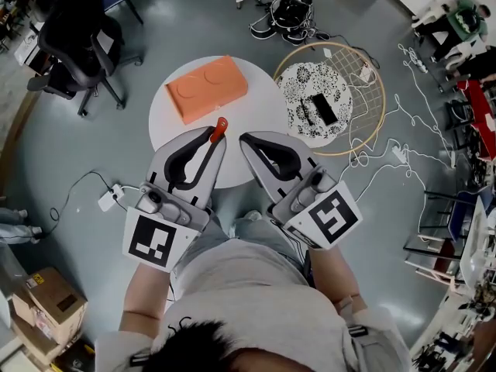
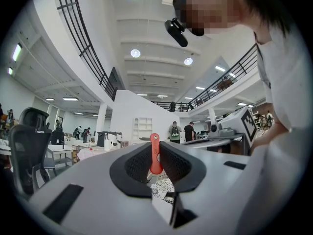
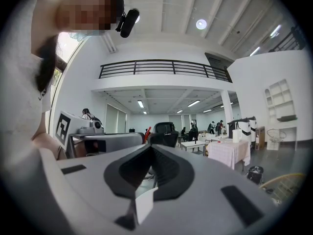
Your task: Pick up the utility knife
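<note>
The utility knife (image 1: 218,130) is red and slim; its end pokes out past the tips of my left gripper (image 1: 215,136), which is shut on it, both held up above the near edge of the round white table (image 1: 267,99). In the left gripper view the knife (image 2: 155,153) stands upright between the dark pads. My right gripper (image 1: 246,140) hovers just to the right of it, jaws together with nothing between them. In the right gripper view, that gripper (image 3: 151,148) is shut and the red knife tip (image 3: 146,132) shows beyond it.
An orange box (image 1: 206,88) lies on the table's far half. To the right on the floor stands a round hoop basket (image 1: 377,80) with a patterned cloth and a black flat object (image 1: 323,108). A black office chair (image 1: 77,37), floor cables and a cardboard box (image 1: 46,304) surround us.
</note>
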Demonstrator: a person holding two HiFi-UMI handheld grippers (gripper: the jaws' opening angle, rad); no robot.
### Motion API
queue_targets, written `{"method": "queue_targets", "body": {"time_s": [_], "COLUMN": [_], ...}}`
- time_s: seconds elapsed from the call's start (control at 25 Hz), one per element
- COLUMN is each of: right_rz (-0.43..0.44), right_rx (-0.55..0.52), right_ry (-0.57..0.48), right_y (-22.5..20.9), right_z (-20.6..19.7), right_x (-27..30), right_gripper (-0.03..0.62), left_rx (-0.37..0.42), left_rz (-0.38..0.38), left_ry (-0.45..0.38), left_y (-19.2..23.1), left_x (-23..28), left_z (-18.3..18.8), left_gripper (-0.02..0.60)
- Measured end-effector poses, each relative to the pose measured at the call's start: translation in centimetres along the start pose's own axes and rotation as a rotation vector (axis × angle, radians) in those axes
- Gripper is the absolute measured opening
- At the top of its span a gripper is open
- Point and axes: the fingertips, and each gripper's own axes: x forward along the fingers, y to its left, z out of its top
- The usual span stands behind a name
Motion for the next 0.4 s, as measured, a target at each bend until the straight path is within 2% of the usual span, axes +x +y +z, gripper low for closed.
{"method": "queue_targets", "body": {"time_s": [0.4], "right_rz": [0.005], "right_rx": [-0.007], "right_ry": [-0.012], "right_y": [0.5], "right_z": [0.7], "right_x": [1.2], "right_gripper": [0.008], "left_rx": [0.003], "left_rz": [-0.007], "left_ry": [-0.006], "left_y": [0.8], "left_x": [-0.5], "left_z": [0.7], "left_gripper": [0.055]}}
